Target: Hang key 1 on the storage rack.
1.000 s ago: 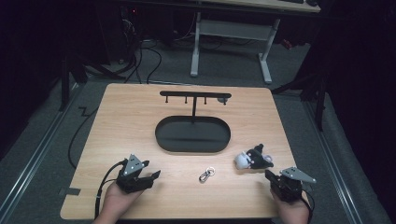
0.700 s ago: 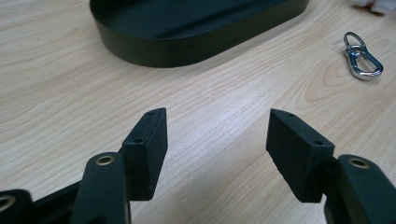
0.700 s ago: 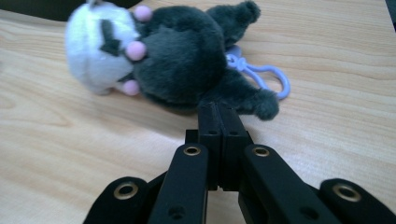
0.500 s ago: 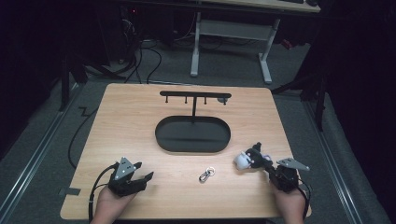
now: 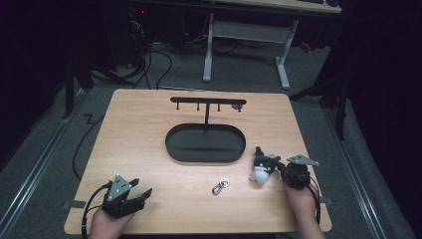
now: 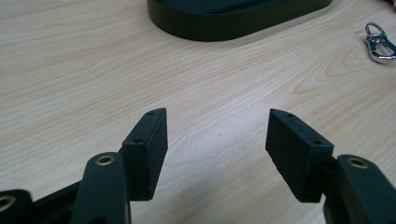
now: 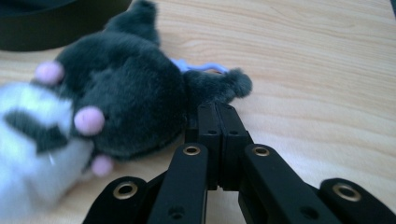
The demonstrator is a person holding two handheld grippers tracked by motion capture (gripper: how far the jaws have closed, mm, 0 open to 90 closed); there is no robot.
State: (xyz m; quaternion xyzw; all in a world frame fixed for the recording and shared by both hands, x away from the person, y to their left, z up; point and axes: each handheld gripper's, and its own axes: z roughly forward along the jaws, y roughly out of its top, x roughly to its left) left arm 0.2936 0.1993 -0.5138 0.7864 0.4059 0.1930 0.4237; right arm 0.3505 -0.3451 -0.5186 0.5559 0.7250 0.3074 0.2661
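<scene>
Dim room, wooden worktop [image 5: 149, 129]. Right gripper [image 7: 217, 116], near the right edge, pinches the plush toy [image 7: 116, 107], apparently to drag it. Left gripper [image 6: 215, 140] gapes wide, empty, front-left corner.

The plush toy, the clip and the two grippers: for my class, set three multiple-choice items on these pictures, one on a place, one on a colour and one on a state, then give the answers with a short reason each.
1. Where does the metal clip lie?
A. in the black oval tray
B. on the bare table, nearer the person than the tray
C. hung on the rack

2. What colours is the plush toy?
A. dark grey and white
B. red and yellow
C. all green

3. How do the left gripper's jaws stand?
A. shut on the clip
B. shut on nothing
C. open with nothing between them

Answers:
1 B, the clip rests on the wood in front of the black oval tray.
2 A, dark fur with a white part shows in the right gripper view.
3 C, the left gripper view shows bare table in the wide gap.
</scene>
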